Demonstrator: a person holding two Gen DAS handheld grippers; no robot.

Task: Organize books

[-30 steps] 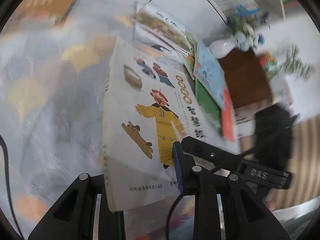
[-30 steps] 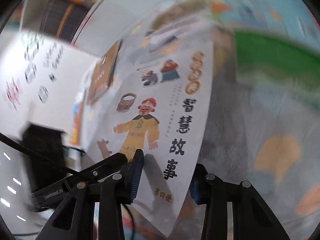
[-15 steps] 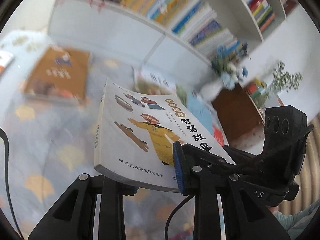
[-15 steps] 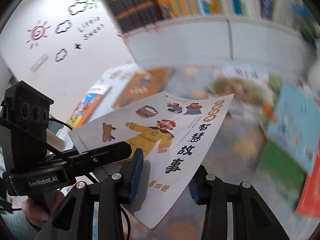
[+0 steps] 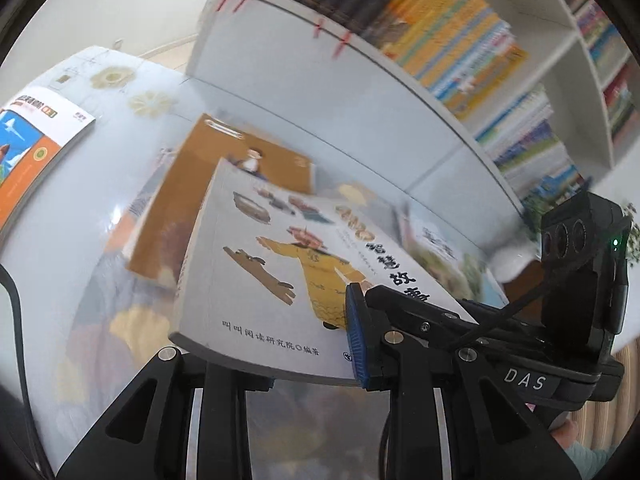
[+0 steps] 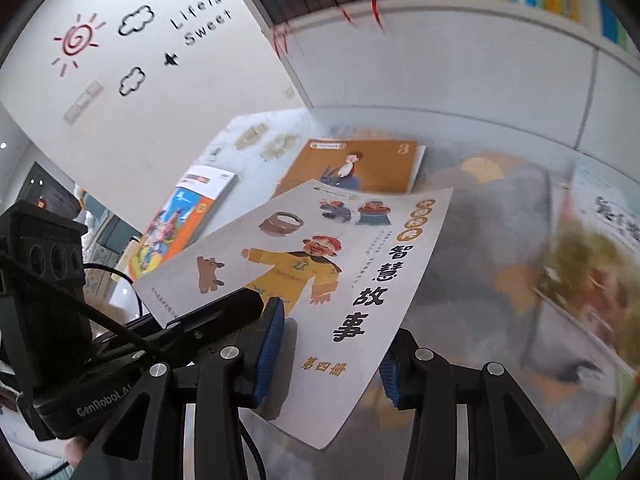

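Above the brown book on the table, the white storybook hangs tilted. Its spine-side corner is clamped by the left gripper; the right gripper straddles its opposite edge, jaws opening.

The white storybook had a matt paper cover and a thick block of paper pages along its edge. Each tool was matt black plastic with bright metal screw heads and ribbed blue pads. The table wore a glossy, smooth covering that caught the light. The brown book looked smooth, faintly glossy.
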